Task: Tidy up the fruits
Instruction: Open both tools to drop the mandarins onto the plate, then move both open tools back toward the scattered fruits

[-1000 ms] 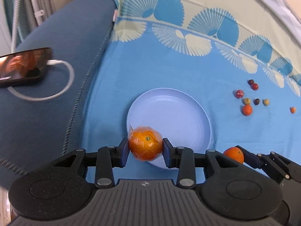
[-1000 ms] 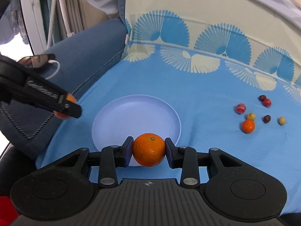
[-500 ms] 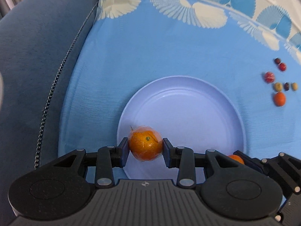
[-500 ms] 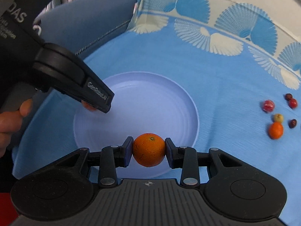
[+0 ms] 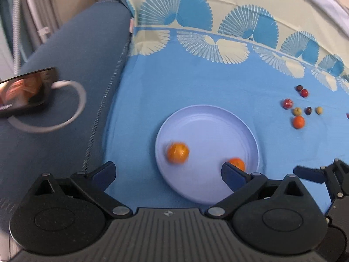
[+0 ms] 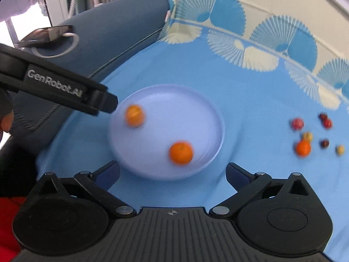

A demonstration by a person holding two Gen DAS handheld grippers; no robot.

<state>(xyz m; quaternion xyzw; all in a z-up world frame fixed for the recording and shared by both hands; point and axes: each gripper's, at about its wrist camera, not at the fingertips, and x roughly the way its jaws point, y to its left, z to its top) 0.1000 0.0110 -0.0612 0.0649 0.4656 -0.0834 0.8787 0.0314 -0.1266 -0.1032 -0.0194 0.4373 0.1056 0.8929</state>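
A pale blue plate (image 5: 218, 118) (image 6: 196, 96) lies on the blue cloth. Two oranges lie in it: a plastic-wrapped one (image 5: 177, 152) (image 6: 134, 115) at the left and a bare one (image 5: 236, 163) (image 6: 181, 152) at the front right. My left gripper (image 5: 168, 172) is open and empty, above the plate's near edge. My right gripper (image 6: 172, 172) is open and empty, just short of the plate. The left gripper's arm (image 6: 65, 93) shows at the left of the right wrist view.
Several small fruits lie on the cloth to the right of the plate, with a small orange one (image 5: 298, 122) (image 6: 303, 148) nearest. A phone (image 5: 24, 91) with a white cable lies on the dark blue cushion at the left.
Both grippers opened and let go of their oranges, which now lie in the plate. Both grippers pulled back and up from the plate.
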